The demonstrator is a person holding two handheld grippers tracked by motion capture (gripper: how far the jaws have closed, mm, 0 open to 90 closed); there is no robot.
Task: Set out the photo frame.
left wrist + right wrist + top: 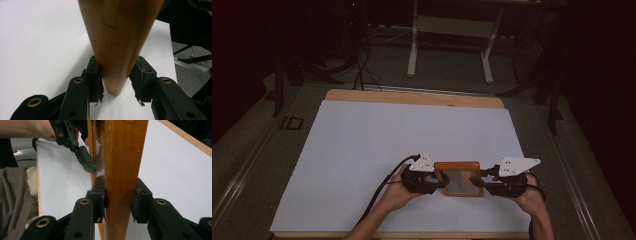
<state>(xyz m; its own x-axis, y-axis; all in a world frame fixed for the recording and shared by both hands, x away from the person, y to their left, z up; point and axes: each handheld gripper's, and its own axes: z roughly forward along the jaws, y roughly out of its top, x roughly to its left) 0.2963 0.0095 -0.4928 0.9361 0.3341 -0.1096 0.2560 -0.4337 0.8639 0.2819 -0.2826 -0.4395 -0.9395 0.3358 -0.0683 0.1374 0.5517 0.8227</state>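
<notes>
A small wooden frame (457, 165) with a grey, glassy pane stands on edge near the front of the white sheet (377, 145), between my two grippers. My left gripper (440, 181) is at the frame's left side. In the left gripper view the frame's wooden edge (117, 37) runs between the jaws and both pads (97, 72) press on it. My right gripper (479, 182) is shut on the frame's right side. In the right gripper view the wooden bar (123, 157) is pinched between the pads (139, 200), and the left gripper (86, 161) shows beyond it with a hand.
The white sheet covers most of a wooden table (412, 96). Beyond the table's far edge, a white desk stand (451, 30) and cables (361, 70) are on the dark floor. A cable (377, 195) trails from the left gripper across the sheet.
</notes>
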